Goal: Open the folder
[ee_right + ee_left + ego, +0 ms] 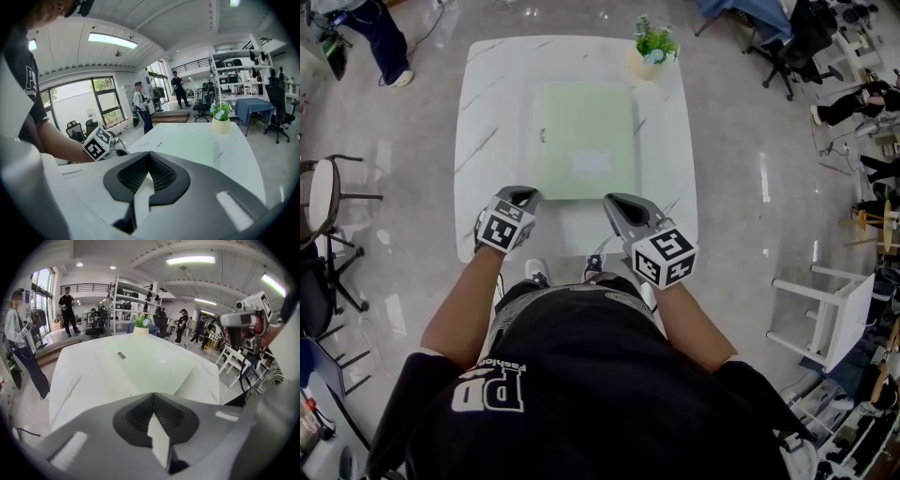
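Observation:
A pale green folder (586, 141) lies flat and closed in the middle of the white marble table (487, 112). It has a small dark clip mark on its left side and a white label near its front. My left gripper (525, 195) hovers at the folder's near left corner, jaws shut on nothing. Just off the near right corner, my right gripper (614, 202) is also shut and empty. In the left gripper view the folder (150, 364) lies ahead of the closed jaw tips (153, 393). The right gripper view shows the folder (192, 140) beyond its closed tips (150, 153).
A small potted plant (653, 52) stands at the table's far right corner, just beyond the folder. Chairs (328, 225) stand left of the table, and a white stool (830, 309) stands to the right. People stand farther off in the room.

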Tool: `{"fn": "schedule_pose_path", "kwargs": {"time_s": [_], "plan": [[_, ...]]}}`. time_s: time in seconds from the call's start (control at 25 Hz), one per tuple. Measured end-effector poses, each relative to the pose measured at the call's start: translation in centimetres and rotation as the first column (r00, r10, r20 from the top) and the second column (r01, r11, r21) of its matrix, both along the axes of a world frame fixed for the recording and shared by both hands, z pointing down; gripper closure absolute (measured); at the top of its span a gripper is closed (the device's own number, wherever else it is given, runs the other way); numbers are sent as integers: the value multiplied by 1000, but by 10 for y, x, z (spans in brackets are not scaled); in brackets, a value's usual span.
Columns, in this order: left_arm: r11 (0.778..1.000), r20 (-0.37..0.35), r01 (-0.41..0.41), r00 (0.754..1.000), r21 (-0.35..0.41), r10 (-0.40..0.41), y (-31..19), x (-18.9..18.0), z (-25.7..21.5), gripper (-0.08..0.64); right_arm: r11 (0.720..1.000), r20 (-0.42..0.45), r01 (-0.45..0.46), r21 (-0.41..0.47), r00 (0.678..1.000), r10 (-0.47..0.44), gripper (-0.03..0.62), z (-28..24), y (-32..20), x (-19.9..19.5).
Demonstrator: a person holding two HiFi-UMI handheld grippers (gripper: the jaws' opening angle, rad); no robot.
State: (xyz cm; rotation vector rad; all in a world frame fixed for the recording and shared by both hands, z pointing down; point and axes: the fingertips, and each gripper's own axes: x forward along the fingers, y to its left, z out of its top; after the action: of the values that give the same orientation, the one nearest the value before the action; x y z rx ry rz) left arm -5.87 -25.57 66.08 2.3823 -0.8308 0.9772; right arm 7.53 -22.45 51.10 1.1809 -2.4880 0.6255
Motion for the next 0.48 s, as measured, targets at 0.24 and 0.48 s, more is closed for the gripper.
{"fn": "schedule_pose_path", "kwargs": {"time_s": [0.24, 0.48], "plan": [[1000, 1, -17, 1000, 4, 17, 1, 0, 1, 510, 1000, 0, -2, 9, 1000, 2, 595, -2, 0, 1], [999, 35, -50, 998, 3, 50, -1, -1, 3, 508, 1000, -10, 10, 27, 1000, -10, 595, -4, 1, -2]]}}
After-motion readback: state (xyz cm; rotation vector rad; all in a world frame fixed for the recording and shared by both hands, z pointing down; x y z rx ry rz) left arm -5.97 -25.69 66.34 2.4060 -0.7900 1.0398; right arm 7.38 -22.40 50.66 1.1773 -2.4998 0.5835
